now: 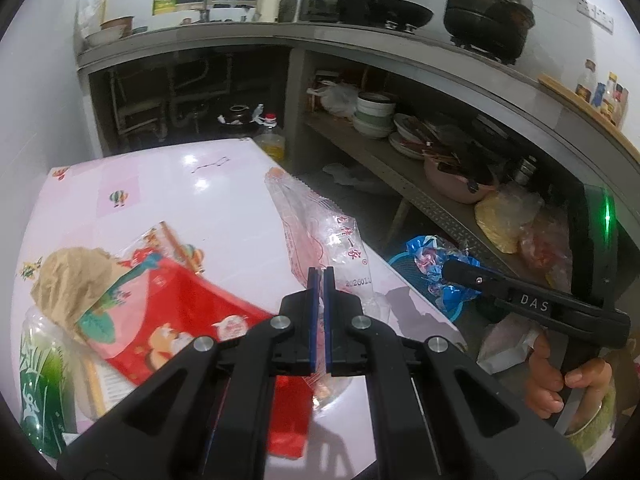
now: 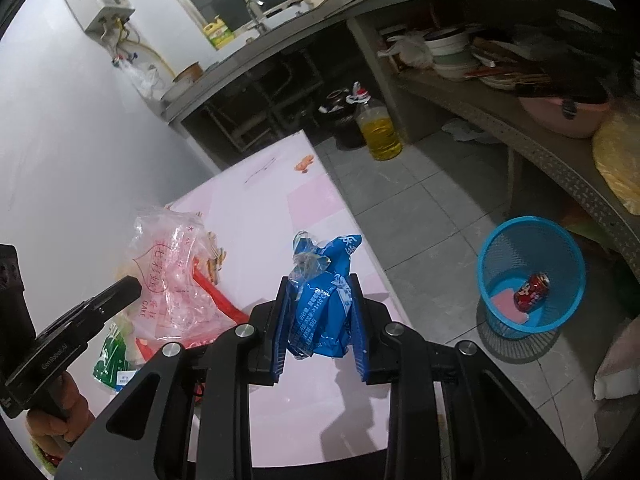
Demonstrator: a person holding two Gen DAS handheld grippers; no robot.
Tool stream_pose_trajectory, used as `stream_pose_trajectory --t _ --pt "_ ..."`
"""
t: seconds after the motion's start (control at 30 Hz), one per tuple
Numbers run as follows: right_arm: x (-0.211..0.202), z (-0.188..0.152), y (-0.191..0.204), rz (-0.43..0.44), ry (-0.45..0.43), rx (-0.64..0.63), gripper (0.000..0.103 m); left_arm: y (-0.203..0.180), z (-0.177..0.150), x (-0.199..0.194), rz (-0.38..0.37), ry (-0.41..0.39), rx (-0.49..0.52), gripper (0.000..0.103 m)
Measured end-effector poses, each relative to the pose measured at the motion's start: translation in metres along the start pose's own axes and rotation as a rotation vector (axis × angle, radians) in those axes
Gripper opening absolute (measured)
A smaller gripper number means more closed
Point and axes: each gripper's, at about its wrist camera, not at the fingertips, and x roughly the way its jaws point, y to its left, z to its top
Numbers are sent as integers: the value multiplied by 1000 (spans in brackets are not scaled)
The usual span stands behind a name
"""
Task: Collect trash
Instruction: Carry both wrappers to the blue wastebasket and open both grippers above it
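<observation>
"DAS" in white on the right gripper body; "GenRobot.AI" on the left gripper body; digits "2026011" printed on the clear wrapper; other package print unreadable.

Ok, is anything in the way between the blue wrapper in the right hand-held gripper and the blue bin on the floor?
Nothing visible blocks it. The right hand-held gripper holds the blue wrapper above the table near its edge, and only open floor lies between that edge and the blue bin, whose top is open, with a red can already inside.

Grey tiled floor, concrete counter
</observation>
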Motion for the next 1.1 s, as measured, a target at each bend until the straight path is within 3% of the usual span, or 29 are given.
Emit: stream_pose_trajectory --t 0.3,0.47,0.6,0.87,1.1 --pt "-26 1 -42 -77 -76 82 27 -47 19 31 -90 36 66 1" --pt "-51 -2 -84 -205 -164 160 27 -88 36 65 -160 89 128 1" --pt "-59 -10 -130 -320 -189 258 27 -121 46 114 -204 192 175 1" --pt "-18 -29 -208 -378 -98 415 27 -174 39 230 -194 434 251 1" --pt "51 -33 -262 -389 -22 490 27 -215 41 311 -190 540 291 1"
